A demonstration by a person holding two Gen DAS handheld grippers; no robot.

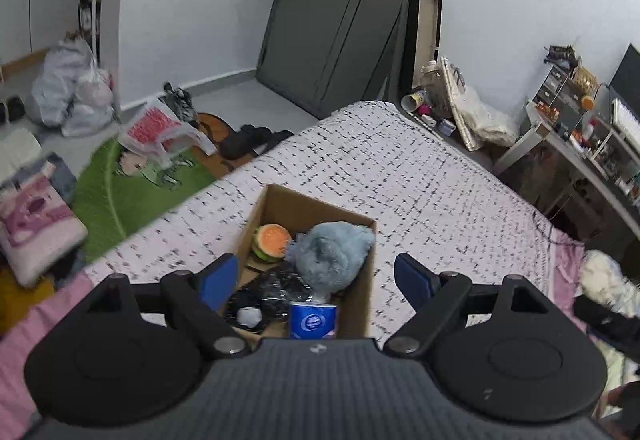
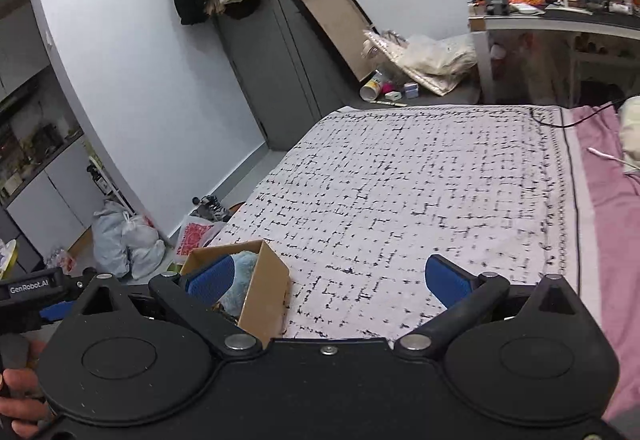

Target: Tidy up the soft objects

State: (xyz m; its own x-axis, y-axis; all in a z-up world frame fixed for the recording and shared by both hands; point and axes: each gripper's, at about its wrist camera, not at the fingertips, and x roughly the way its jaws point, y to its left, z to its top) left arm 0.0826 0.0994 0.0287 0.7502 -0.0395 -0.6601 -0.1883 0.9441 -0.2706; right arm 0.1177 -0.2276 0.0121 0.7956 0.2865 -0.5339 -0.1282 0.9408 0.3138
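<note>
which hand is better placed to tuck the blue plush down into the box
Left, probably: the open left gripper hangs right over the blue plush in the cardboard box; the right gripper faces mostly bare bedspread.

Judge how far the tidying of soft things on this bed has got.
Done: the cardboard box on the bed already holds a blue plush toy, a burger toy, a dark bag and a blue pack. In hand: nothing; the left tongs and right tongs both stand open and empty. Left: no loose soft toy shows on the quilt.
</note>
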